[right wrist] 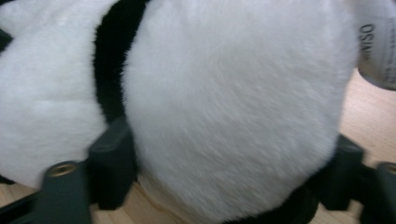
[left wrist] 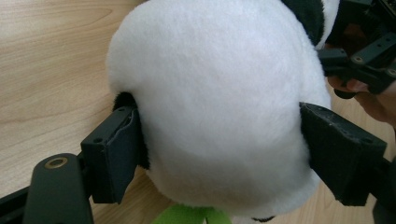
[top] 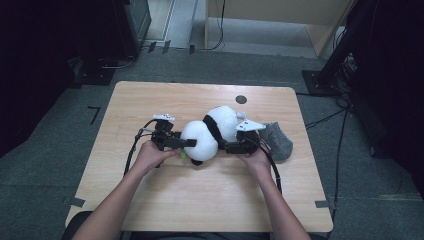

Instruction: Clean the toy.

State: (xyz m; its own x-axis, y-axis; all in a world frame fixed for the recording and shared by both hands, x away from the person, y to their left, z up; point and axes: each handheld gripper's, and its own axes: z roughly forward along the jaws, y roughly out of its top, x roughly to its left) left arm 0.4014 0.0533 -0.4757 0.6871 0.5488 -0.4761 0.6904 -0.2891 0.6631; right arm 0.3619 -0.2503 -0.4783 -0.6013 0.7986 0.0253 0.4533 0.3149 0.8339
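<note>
From the high view, the panda plush [top: 210, 134] lies on its side across the middle of the tabletop [top: 150, 200], one white end toward my left gripper [top: 176, 142] and the other toward my right gripper [top: 239, 145]. I come at it from both ends. A grey sock [top: 277, 140] lies crumpled just beyond my right hand [top: 257, 159], near the plush but apart from it.

In the left gripper view, my jaws are clenched on the plush [left wrist: 219, 107]: both black pads press into the white fur on either side, denting it. A bit of green [left wrist: 194, 215] pokes out underneath, and the right gripper [left wrist: 362, 65] shows at the far end.

In the right gripper view, the plush [right wrist: 233, 107] bulges between my jaws, with its black band to the left and a sewn-in label [right wrist: 378, 42] at the upper right. The pads sit against the fur on both sides, but the picture is blurred, so I judge this a grasp that may not have settled.

The risk, I think, is the softness. The fur compresses and the rounded ends taper, so if I lift or pull, either end could squeeze out of the jaws. Uneven pulling could twist the plush or drag it into the sock. The label could also snag on my right jaws.
</note>
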